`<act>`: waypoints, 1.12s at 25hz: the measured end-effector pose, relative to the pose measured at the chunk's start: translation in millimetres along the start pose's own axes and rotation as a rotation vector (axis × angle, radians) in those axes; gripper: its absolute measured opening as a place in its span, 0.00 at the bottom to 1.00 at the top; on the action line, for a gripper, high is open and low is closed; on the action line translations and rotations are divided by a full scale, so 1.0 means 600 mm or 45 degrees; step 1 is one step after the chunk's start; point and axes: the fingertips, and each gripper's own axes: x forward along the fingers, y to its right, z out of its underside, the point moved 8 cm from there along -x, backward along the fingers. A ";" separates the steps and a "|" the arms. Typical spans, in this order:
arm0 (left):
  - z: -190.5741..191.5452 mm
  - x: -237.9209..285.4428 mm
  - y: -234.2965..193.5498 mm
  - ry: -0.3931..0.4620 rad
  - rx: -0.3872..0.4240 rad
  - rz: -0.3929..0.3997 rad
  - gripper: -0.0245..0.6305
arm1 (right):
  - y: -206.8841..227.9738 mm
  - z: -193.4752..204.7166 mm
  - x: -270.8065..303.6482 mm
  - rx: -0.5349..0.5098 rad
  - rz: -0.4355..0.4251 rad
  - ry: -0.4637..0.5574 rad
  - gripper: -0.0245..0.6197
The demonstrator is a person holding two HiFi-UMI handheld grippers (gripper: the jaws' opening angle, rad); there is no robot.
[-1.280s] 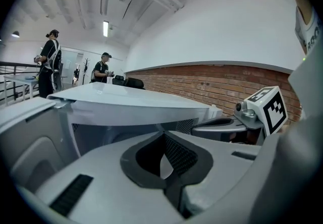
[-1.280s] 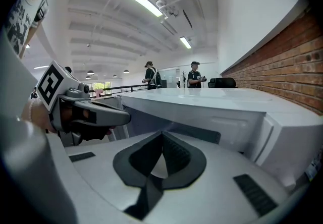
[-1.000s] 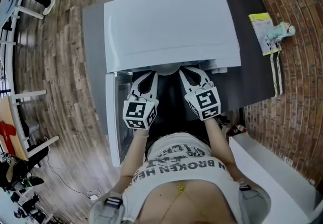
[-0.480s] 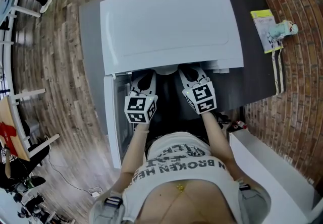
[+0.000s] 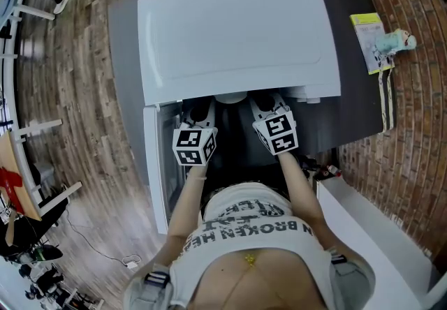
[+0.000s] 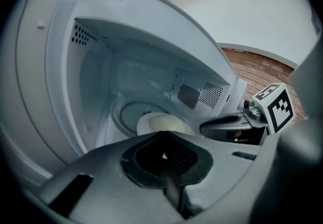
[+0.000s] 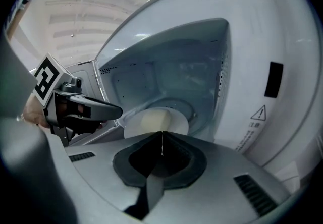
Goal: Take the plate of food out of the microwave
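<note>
Both grippers have sunk and pushed further into the microwave point(image 5: 237, 36) mouth. Left gripper point(image 6: 163, 134) and right gripper point(image 7: 162, 134) sit side by side, jaws clenched, nothing in them. Probably lining up either side of the plate point(image 6: 145, 124) on the turntable point(image 6: 122, 113). Jaws hide the plate's near rim, so contact is unclear. In the head view the housing covers plate and tips. Food point(image 7: 157, 119) is just a pale mound.

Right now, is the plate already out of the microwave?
No, the plate sits inside the open microwave, ahead of the camera.
</note>
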 end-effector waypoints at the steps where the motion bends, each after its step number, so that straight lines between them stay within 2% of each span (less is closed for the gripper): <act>1: 0.002 0.002 -0.002 0.000 -0.025 0.002 0.05 | 0.002 0.001 0.002 0.004 0.007 -0.002 0.05; 9: 0.024 0.012 -0.029 0.060 -0.317 -0.010 0.06 | 0.015 0.013 0.010 0.095 0.041 0.030 0.05; 10: 0.028 0.013 -0.033 0.054 -0.352 -0.019 0.09 | 0.015 0.013 0.011 0.093 0.053 0.027 0.07; 12: 0.037 0.018 -0.041 0.040 -0.437 -0.030 0.18 | 0.016 0.015 0.014 0.110 0.063 0.020 0.19; 17: 0.052 0.033 -0.052 0.062 -0.651 0.003 0.25 | 0.016 0.023 0.023 0.237 0.057 0.029 0.24; 19: 0.054 0.039 -0.055 0.088 -0.699 0.028 0.26 | 0.016 0.025 0.028 0.240 0.057 0.023 0.25; 21: 0.054 0.043 -0.058 0.101 -0.704 0.040 0.26 | 0.017 0.027 0.031 0.281 0.052 0.027 0.25; 25: 0.053 0.049 -0.064 0.134 -0.745 0.078 0.26 | 0.025 0.036 0.037 0.464 0.058 0.056 0.25; 28: 0.047 0.052 -0.065 0.153 -0.737 0.086 0.25 | 0.041 0.050 0.039 0.760 0.052 0.119 0.25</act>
